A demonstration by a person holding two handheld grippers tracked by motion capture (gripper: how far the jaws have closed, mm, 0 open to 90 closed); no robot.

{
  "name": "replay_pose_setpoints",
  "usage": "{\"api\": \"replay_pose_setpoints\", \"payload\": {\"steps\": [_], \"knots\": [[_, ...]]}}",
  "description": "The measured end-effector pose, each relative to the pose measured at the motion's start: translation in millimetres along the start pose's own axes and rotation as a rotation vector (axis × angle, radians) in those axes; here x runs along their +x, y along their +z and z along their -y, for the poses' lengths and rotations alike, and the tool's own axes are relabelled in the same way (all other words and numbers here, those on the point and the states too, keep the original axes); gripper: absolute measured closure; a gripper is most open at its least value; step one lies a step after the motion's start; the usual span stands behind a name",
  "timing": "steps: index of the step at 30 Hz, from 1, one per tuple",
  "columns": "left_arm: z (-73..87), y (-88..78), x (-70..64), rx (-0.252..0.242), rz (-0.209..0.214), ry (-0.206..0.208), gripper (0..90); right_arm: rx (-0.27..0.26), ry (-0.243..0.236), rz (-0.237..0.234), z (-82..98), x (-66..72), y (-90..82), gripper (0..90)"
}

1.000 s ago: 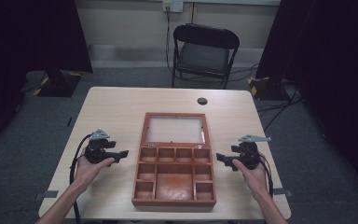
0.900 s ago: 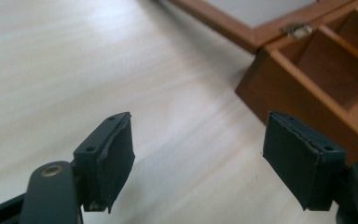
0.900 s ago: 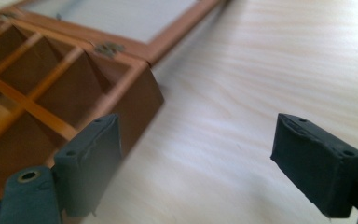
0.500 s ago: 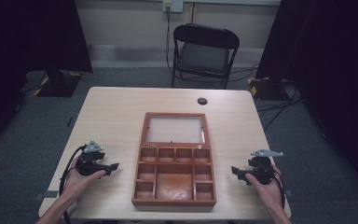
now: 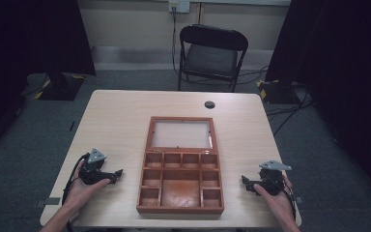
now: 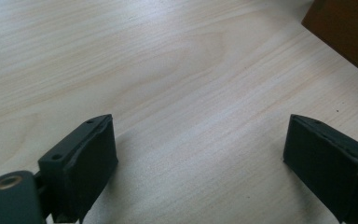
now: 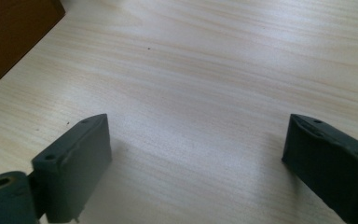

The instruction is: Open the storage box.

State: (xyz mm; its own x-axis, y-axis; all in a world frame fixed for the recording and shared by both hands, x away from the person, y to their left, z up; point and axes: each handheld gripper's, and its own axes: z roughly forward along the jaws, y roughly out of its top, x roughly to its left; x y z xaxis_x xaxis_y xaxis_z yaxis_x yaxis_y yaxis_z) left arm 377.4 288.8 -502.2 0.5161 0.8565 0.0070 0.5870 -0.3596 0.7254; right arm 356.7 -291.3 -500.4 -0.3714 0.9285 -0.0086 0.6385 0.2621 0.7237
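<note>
While the wooden compartment box is lying open at mid-table, the left gripper is being rested low beside its left wall, lower and nearer the table edge than a second ago — its jaws have just been opening, nothing between them. Right of the box, the right gripper is being lowered likewise, spread wide and empty — the work is judged finished or paused.

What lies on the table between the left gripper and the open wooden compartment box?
Nothing: in the high view, bare pale wood tabletop separates the left gripper from the brown wooden compartment box. The left gripper view shows the same bare stretch.
</note>
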Motion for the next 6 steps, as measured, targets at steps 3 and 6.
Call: {"api": "replay_pose_setpoints", "payload": {"steps": [3, 6], "knots": [[-0.6, 0.9, 0.5, 0.007, 0.0, -0.004, 5.0, 0.004, 0.005, 0.01, -0.8, 0.5, 0.9, 5.1], [-0.9, 1.7, 1.0, 0.009, -0.002, -0.008, 2.9, 0.003, 0.004, 0.011, -0.8, 0.4, 1.1, 4.8]]}}
